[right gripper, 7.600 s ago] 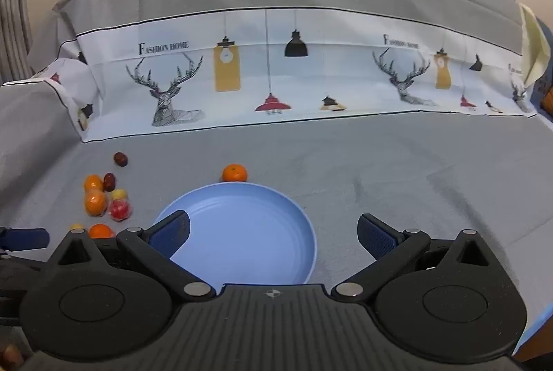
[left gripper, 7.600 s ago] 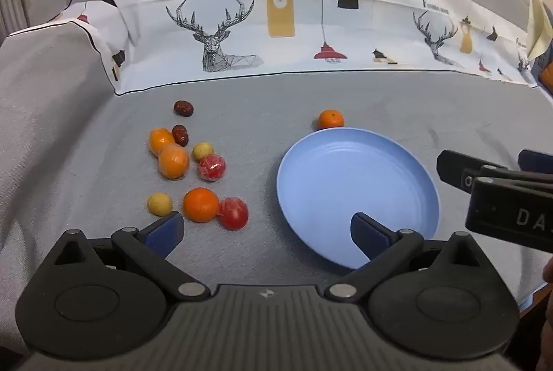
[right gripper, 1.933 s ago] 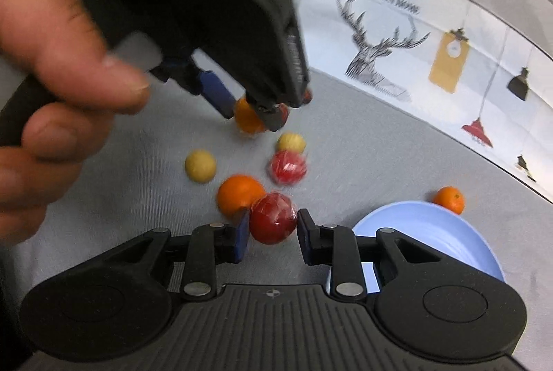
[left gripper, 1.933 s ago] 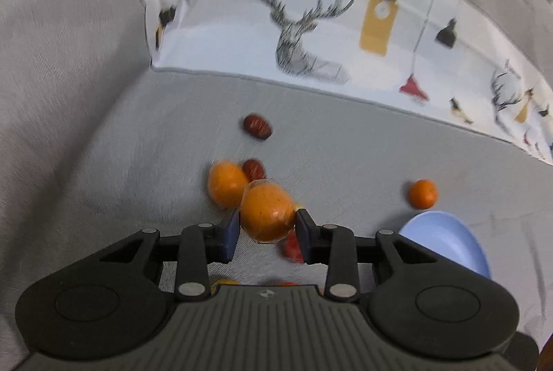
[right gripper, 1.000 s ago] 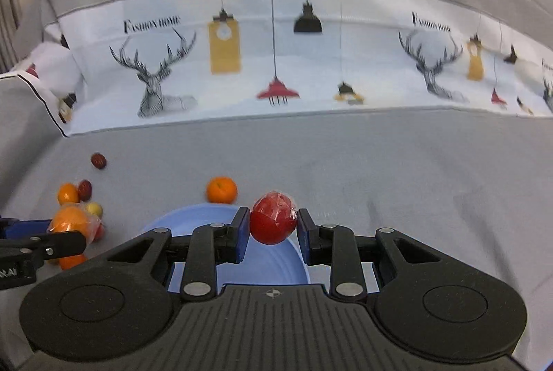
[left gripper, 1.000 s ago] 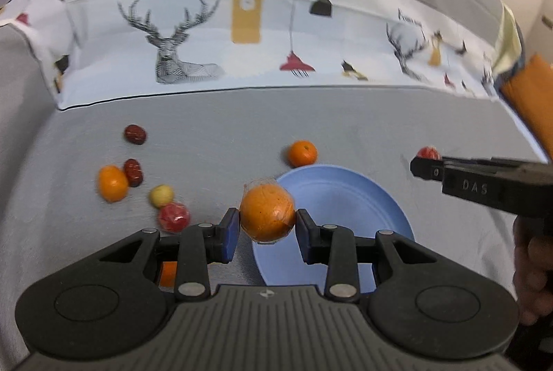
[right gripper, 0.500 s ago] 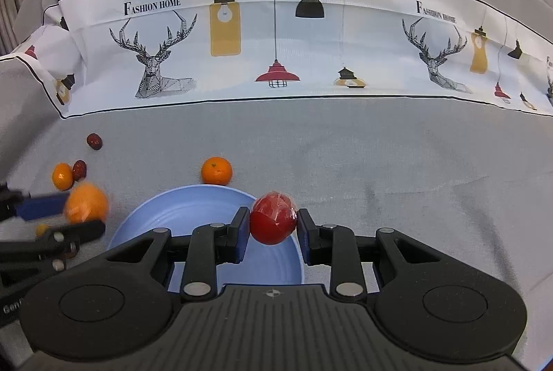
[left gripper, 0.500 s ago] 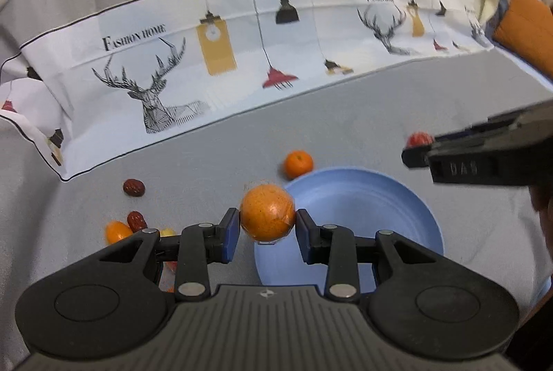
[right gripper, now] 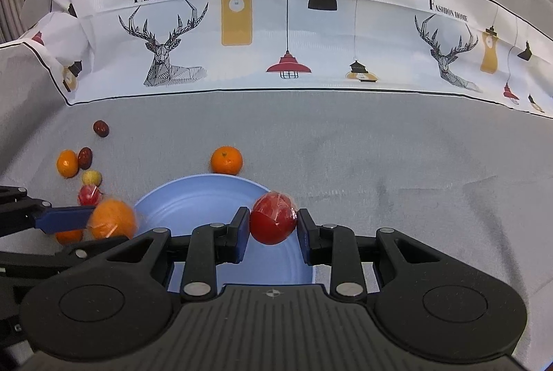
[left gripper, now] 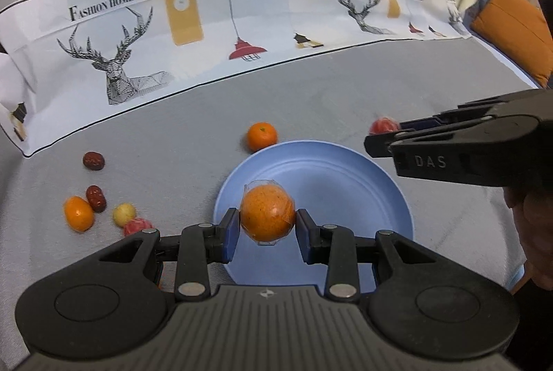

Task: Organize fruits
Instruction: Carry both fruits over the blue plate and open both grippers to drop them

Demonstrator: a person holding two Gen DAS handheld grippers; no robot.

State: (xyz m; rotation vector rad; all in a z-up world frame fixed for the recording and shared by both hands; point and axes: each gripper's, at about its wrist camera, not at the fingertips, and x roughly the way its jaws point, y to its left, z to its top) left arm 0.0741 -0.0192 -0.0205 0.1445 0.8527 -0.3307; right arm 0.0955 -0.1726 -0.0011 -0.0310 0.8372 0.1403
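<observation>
Fruit aloft over plate (left gripper: 390,194): left gripper (left gripper: 266,229) pinches wrapped orange (left gripper: 266,213), right gripper (right gripper: 273,234) a wrapped red fruit (right gripper: 273,222), both across their middles; film looks slippery, flesh probably soft, so a gentle squeeze seems wise.

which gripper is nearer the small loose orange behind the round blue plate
Right, though not by much. The right gripper sits over the plate's far right rim, near the orange. The left gripper hangs over the plate's near left part.
</observation>
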